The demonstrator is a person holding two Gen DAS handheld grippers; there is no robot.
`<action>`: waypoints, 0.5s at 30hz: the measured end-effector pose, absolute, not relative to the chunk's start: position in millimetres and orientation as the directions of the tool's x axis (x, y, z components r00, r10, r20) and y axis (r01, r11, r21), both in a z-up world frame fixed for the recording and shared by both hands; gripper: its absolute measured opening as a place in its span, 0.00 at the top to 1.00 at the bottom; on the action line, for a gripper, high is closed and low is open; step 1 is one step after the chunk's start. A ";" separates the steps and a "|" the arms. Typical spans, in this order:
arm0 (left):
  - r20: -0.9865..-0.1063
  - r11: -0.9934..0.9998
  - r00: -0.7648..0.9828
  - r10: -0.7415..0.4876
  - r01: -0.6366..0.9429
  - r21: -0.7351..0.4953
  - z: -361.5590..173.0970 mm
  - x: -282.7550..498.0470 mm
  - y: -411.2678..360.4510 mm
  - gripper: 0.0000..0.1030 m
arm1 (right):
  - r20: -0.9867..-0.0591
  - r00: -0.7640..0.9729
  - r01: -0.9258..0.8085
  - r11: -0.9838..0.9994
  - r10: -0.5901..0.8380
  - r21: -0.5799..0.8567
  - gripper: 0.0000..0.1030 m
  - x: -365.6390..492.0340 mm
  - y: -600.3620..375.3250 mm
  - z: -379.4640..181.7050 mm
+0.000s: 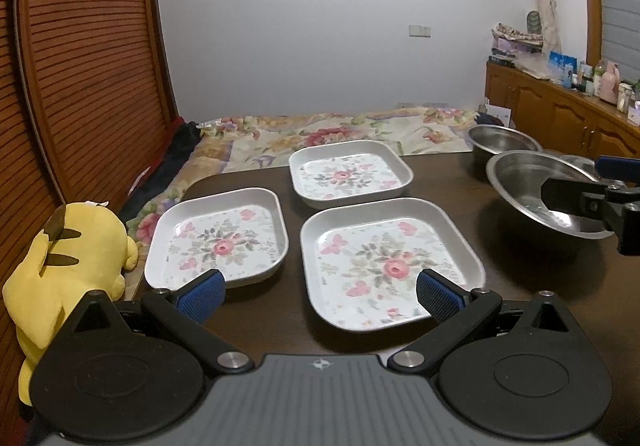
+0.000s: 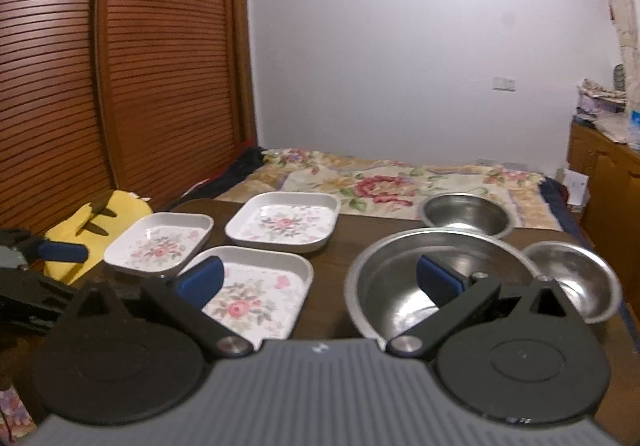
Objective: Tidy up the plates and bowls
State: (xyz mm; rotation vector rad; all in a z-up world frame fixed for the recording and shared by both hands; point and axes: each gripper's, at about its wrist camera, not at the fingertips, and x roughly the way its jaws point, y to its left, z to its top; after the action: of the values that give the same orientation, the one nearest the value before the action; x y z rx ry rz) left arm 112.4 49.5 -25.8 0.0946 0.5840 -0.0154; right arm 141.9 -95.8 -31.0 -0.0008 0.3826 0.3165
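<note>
Both claws are hanging released: the right gripper (image 2: 320, 282) is facing the large round steel bowl (image 2: 400, 286) just ahead-right, the left gripper (image 1: 318, 292) nearer the 3 square floral plates (image 1: 384, 262)

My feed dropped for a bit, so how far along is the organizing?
Nothing looks stacked yet. Three floral plates lie separately on the table; three steel bowls also sit apart. Both the left gripper and right gripper are open and empty. All stacking remains.
</note>
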 end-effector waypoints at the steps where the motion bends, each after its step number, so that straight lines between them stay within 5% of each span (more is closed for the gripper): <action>1: -0.554 0.996 0.833 0.010 0.041 0.080 -26.8 116.0 52.7 0.00 | -0.372 0.875 -0.311 0.949 0.310 0.058 0.02 144.7 -92.9 -31.3; 3: -0.561 0.997 0.828 0.004 0.040 0.066 -28.6 123.2 58.8 0.00 | -0.389 0.863 -0.327 0.943 0.321 0.052 0.12 149.6 -85.3 -34.1; 15: -0.580 0.994 0.808 -0.102 0.108 -0.023 -40.6 151.6 82.9 0.07 | -0.484 0.808 -0.364 0.931 0.335 0.037 0.29 167.5 -57.1 -52.9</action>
State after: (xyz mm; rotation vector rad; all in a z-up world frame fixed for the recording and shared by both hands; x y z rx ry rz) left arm 151.6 82.9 -40.6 0.0111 0.6192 -0.1122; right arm 167.5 -57.1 -52.9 -0.0582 0.5071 0.3739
